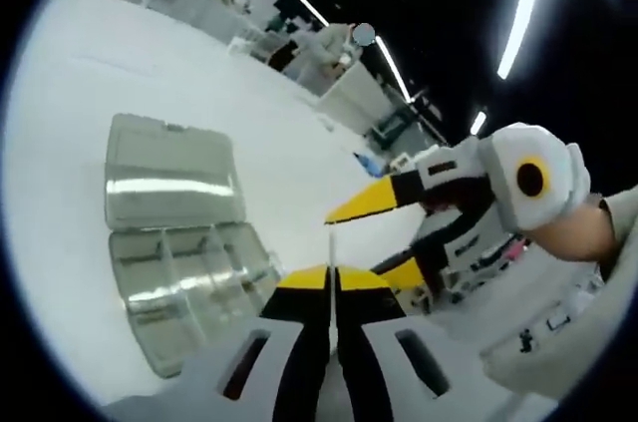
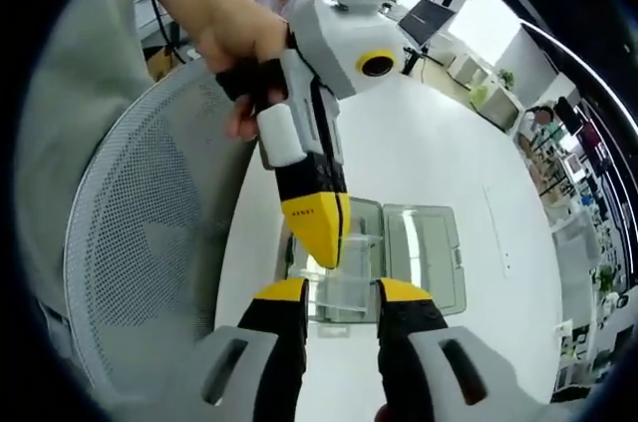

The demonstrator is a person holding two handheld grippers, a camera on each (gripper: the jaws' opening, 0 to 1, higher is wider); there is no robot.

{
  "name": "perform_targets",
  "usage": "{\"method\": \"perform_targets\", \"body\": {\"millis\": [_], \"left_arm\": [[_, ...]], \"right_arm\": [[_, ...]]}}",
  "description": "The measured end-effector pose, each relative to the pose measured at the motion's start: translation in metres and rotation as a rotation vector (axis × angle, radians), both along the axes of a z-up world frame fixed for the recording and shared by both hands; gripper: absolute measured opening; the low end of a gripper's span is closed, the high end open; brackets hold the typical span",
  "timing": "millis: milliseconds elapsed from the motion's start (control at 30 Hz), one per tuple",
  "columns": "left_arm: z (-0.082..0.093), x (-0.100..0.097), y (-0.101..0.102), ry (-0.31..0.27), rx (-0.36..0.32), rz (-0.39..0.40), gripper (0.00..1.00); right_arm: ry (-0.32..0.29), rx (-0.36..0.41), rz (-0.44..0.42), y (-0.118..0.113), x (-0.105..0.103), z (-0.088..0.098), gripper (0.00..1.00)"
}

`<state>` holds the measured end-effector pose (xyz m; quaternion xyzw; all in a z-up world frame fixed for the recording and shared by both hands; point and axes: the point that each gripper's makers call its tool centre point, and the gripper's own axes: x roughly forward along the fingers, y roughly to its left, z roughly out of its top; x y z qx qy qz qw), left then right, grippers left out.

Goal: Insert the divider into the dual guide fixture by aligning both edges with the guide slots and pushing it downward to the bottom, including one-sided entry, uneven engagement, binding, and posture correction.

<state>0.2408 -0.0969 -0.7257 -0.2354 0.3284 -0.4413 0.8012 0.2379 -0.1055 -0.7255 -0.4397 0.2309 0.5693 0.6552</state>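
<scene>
Two grippers meet above the white table (image 1: 120, 53). My left gripper (image 1: 332, 272) pinches the thin clear divider (image 1: 330, 242) upright, ready for the slots. My right gripper (image 2: 341, 292) is spread beside it. Below lies the open clear box (image 2: 419, 252).

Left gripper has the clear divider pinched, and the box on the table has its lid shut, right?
Not shut: the left gripper view shows the box with its lid lying open. The left gripper does pinch the divider.
</scene>
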Motion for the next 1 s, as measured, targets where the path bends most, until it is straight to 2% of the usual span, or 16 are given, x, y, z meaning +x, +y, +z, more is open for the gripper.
{"method": "perform_targets", "body": {"millis": [333, 367, 467, 633, 1000], "left_arm": [[0.003, -0.006, -0.001, -0.136, 0.053, -0.082, 0.0], [0.003, -0.005, -0.001, -0.15, 0.055, -0.091, 0.0], [0.006, -0.008, -0.002, -0.203, 0.069, -0.12, 0.0], [0.01, -0.009, -0.003, -0.269, 0.082, -0.149, 0.0], [0.014, -0.017, -0.005, -0.387, 0.117, -0.217, 0.0]], "right_arm": [[0.06, 0.014, 0.013, -0.005, 0.005, 0.006, 0.15], [0.089, 0.029, 0.011, -0.004, 0.003, 0.008, 0.15], [0.106, 0.032, 0.019, -0.004, 0.004, 0.011, 0.14], [0.172, 0.038, 0.044, -0.002, -0.002, 0.012, 0.11], [0.268, 0.034, 0.083, 0.005, -0.014, 0.014, 0.05]]}}
